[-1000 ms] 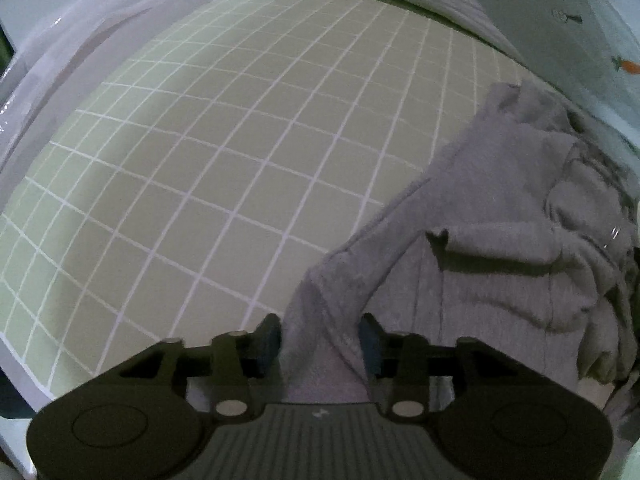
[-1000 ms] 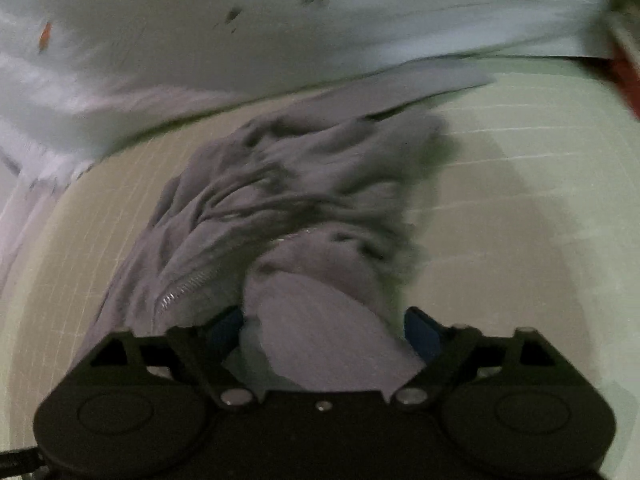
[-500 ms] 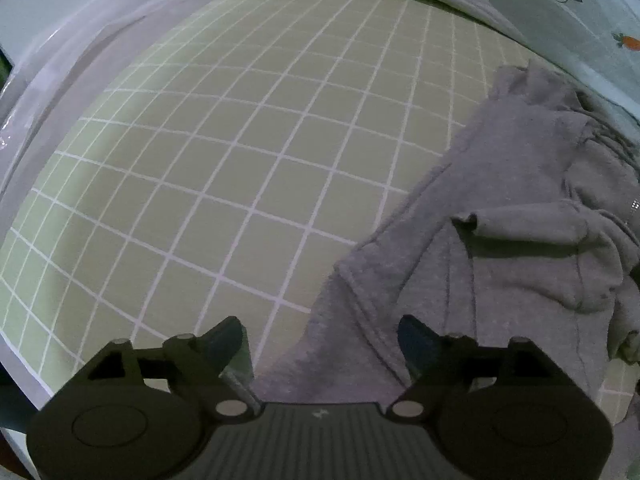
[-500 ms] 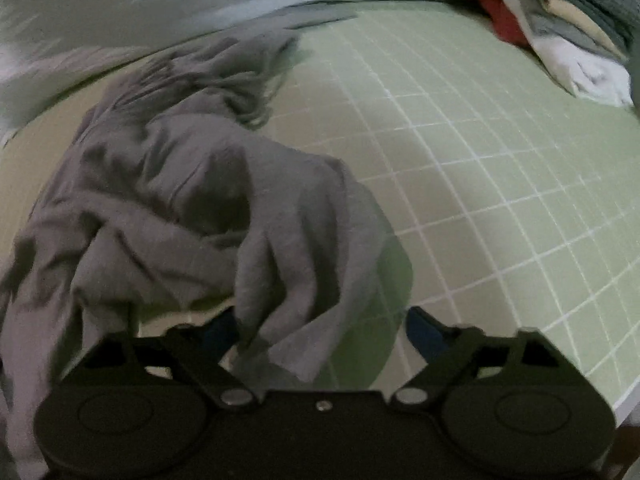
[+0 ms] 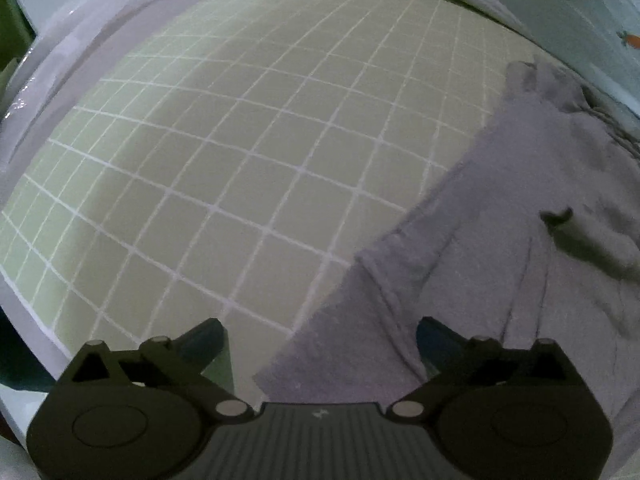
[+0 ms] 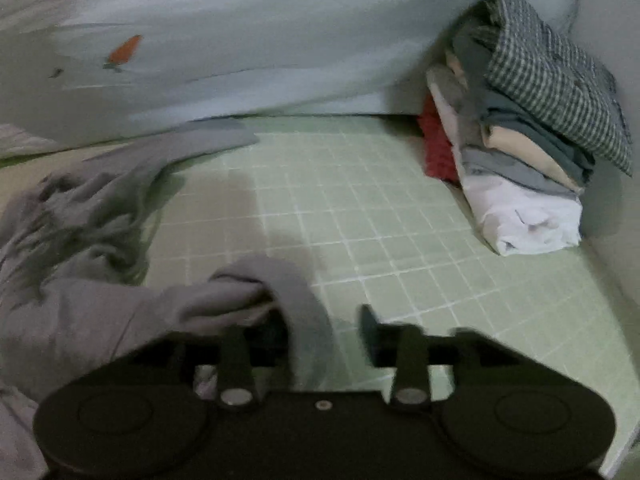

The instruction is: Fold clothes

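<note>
Both jaws stand apart: the left hand-held gripper [image 5: 320,344] over the grey garment [image 5: 500,260], the right hand-held gripper [image 6: 324,328] beside a fold; corners are best gripped and spread flat on the checked mat [image 5: 224,152]

Dim indoor light and heavy fisheye curvature mark both wrist views, with black vignette at every corner. In the left view the grid lines of the mat [image 5: 240,152] bow outward and stay fairly crisp, brightest around 11 o'clock and falling to shade toward 7 o'clock; the grey garment [image 5: 500,240] at 3 o'clock looks soft and grainy. In the right view, motion blur smears the garment [image 6: 80,240] at 9 o'clock and the near tool [image 6: 326,332], while the folded stack [image 6: 528,152] at 2 o'clock stays sharper. A broad shadow darkens the mat [image 6: 400,200] at centre.
</note>
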### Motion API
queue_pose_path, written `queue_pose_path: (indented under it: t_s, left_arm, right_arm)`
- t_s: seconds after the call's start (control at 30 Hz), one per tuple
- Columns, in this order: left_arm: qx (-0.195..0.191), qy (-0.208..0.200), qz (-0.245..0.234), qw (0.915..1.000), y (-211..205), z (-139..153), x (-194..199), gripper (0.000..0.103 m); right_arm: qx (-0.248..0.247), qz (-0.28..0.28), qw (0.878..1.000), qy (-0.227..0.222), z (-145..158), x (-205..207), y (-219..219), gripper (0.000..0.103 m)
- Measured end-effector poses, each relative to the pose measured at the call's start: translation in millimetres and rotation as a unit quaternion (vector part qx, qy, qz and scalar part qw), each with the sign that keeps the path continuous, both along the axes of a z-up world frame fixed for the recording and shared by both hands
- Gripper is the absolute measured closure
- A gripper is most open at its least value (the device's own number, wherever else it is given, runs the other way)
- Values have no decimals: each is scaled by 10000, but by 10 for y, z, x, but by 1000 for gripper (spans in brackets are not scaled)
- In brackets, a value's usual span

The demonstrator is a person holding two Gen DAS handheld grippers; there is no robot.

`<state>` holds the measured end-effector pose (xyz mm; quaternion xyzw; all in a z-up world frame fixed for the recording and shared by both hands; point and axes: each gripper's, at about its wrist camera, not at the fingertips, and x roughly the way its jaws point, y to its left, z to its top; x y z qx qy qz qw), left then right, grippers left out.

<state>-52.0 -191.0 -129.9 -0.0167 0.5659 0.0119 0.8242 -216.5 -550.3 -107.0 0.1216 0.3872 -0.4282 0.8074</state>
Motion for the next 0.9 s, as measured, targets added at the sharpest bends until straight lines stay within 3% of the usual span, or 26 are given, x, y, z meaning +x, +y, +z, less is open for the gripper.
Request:
queue_pose_path:
  t_s: [0.03,0.07,0.13,0.23,0.3,0.5,0.53,0.6,0.63,0.7,0.8,0.9]
  left_arm:
    - [-3,-3,21,10000,-10,-1,-16,1]
    - [-10,13,14,10000,-8,-1,-10,1]
    - [-26,52,-25,10000,4,1,14,0]
    - [-1,62,-187,9998,-19,3,64,0]
    - [16,90,-279,9996,-33,5,90,0]
    - [27,173,-423,9990,-45,-4,148,0]
    - [25,180,-412,9990,-40,-8,147,0]
    - [29,184,-309,9993,-39,-8,134,0]
    - [31,183,-231,9996,-40,-8,123,0]
    - [27,189,-55,9998,-40,-6,100,0]
    - [13,169,228,9996,-30,-2,40,0]
    - [40,96,541,9985,-38,5,-33,0]
  right_arm:
    - [75,-24,10000,-36,0,-8,30,46]
    - [171,-57,9998,-68,-22,-31,96,31]
    - [512,-224,9984,-110,-118,-171,302,22]
    - [1326,-407,9897,-352,-329,-370,619,22]
    - [1602,-389,9853,-445,-426,-441,811,25]
    - [1362,-41,9905,-190,-489,-352,1031,29]
    - [1278,46,9916,-182,-492,-350,1053,35]
    - [1166,282,9925,-246,-476,-361,1079,64]
    - [1112,431,9926,-216,-456,-360,1075,89]
    - [975,671,9930,-37,-420,-361,1029,94]
    - [738,559,9955,186,-415,-468,719,95]
    - [329,236,9980,487,-386,-639,109,95]
